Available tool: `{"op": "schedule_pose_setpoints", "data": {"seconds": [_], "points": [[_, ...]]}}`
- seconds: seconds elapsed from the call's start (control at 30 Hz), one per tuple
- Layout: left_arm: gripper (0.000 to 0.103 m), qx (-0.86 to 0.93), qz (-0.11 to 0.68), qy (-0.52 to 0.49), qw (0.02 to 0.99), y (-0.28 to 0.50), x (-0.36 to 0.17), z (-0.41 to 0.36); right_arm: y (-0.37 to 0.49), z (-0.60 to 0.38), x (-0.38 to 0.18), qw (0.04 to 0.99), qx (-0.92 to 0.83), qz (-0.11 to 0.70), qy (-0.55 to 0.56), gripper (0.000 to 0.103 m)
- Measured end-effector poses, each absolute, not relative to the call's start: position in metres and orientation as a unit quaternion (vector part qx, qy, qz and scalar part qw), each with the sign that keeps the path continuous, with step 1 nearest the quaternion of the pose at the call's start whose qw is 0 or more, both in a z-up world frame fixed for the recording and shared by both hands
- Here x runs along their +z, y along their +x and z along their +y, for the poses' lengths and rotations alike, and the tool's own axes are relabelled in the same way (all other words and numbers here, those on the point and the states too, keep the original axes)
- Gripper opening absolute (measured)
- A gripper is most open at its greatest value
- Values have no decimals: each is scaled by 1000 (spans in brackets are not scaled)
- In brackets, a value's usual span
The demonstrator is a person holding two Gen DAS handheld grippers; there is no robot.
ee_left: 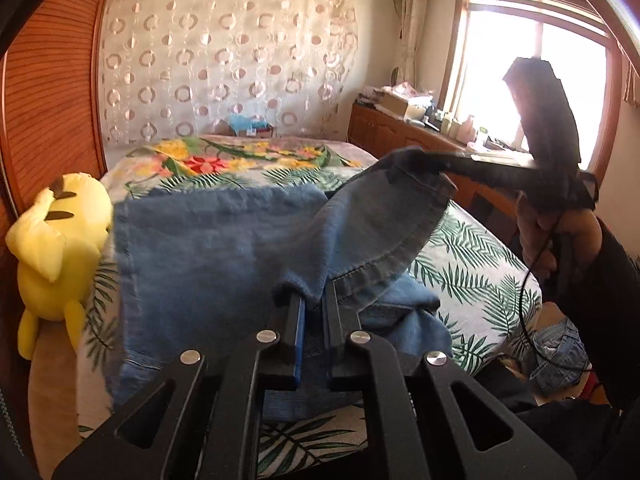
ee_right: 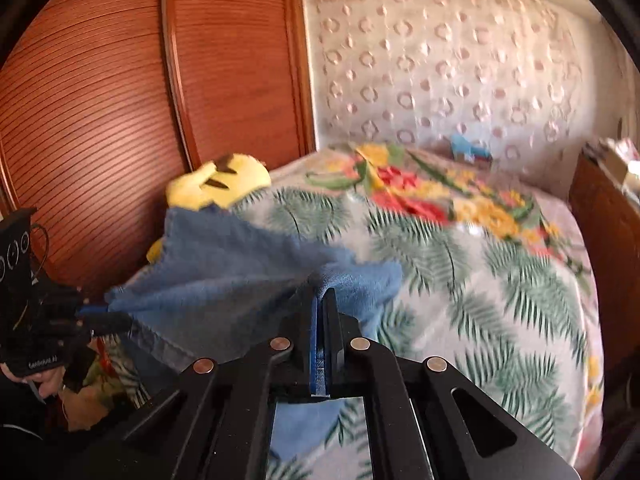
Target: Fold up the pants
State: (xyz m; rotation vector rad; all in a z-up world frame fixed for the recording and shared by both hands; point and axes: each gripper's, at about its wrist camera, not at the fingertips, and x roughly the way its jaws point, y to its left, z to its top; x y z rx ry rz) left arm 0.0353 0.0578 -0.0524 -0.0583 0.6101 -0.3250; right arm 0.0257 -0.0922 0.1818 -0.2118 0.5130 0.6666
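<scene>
The bed (ee_left: 460, 264) filled the room, its palm-leaf cover (ee_right: 472, 280) spread wide and a bright floral blanket (ee_left: 224, 156) lying across the far end. Tall slatted wooden doors (ee_right: 100, 112) stood along one side, and a circle-patterned curtain (ee_left: 224, 60) hung behind the headboard end, with a sunlit window (ee_left: 536, 76) over a cluttered wooden cabinet (ee_left: 404, 128). And there were the pants (ee_left: 208, 264), blue denim, lying on the near part of the bed with one edge hoisted clear of the cover! A yellow plush toy (ee_left: 56, 240) sat wedged between the bed and the doors, just beside the denim. Over on the side, a person's hand (ee_left: 560, 236) gripped the handle of the right gripper (ee_left: 420, 172), whose fingers were clamped tight on a hemmed corner of the pants, held up in the air. In the right wrist view that same pinch showed plainly, the blue pads pressed together with cloth bunched at the tips. The left gripper (ee_left: 314, 300) was squeezed onto another fold of the denim, fabric draped over its fingertips, so the cloth stretched between the two tools.
</scene>
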Motion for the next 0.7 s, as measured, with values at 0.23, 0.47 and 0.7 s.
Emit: {"op": "schedule_pose_setpoints", "data": {"seconds": [0.23,0.47,0.7], "points": [[8,-119,294,-51,947,22,-49,100,35,-21,231,888,381,203,-157,2],[8,-97,332,-81,935,17,-79,131,74,56,215,850,429,247,-181,2],[14,-87,355,-69,928,17,-93,136,127,96,200,834,432,286,-188,2]]}}
